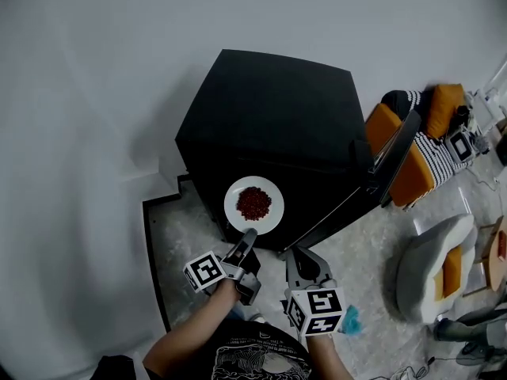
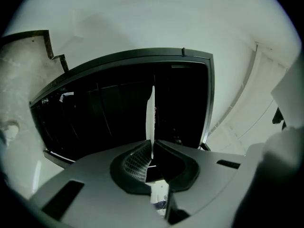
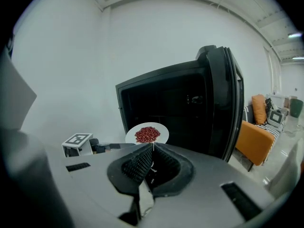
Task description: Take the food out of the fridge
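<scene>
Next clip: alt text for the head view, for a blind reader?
Seen from above, the left gripper holds a white plate of red food by its rim at the front of a black fridge whose door stands open to the right. The right gripper, shut and empty, hangs beside it.

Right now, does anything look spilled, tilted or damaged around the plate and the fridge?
Nothing stands out. The left gripper holds the white plate by its rim, about level, with the red food heaped in its middle and none spilled that I can see. The fridge door stands open, as expected.
</scene>
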Motion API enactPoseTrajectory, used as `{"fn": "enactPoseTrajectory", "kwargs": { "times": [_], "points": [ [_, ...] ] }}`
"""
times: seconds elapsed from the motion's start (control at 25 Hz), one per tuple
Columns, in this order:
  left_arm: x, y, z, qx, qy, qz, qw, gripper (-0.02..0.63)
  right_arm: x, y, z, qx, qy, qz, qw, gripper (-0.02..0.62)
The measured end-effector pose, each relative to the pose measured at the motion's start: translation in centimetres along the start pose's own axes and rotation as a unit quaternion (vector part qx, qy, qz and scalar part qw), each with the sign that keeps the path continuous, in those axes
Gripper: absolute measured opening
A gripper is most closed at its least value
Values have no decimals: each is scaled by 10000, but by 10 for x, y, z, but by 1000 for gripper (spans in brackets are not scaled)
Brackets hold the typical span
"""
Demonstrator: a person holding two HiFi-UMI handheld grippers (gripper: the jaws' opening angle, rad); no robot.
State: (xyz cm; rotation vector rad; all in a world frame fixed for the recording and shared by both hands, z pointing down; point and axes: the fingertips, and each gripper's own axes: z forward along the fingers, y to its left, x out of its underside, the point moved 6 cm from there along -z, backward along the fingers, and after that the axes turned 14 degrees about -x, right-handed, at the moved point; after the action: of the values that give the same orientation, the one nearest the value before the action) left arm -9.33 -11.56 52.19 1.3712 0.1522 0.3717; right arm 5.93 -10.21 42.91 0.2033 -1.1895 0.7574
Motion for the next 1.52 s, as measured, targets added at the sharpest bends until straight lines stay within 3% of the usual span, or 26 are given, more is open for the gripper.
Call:
{"fn": "enactPoseTrajectory", "kwargs": {
  "times": [0.2, 0.88, 1.2, 1.52],
  "points": [
    [9, -30, -17, 347, -66, -334, 9988, 23, 0, 3, -5, -37, -60, -18, 10000, 21],
    [45, -67, -118, 513, -529, -151, 9972, 23, 18, 52, -50, -249, -425, -244, 9985, 21],
    [73, -80, -128, 634, -596, -93, 9962, 23, 21, 51, -79, -281, -515, -334, 9977, 21],
    [77, -82, -128, 737, -543, -94, 9958, 23, 22, 53, -82, -243, -550, -381, 9975, 21]
  ]
}}
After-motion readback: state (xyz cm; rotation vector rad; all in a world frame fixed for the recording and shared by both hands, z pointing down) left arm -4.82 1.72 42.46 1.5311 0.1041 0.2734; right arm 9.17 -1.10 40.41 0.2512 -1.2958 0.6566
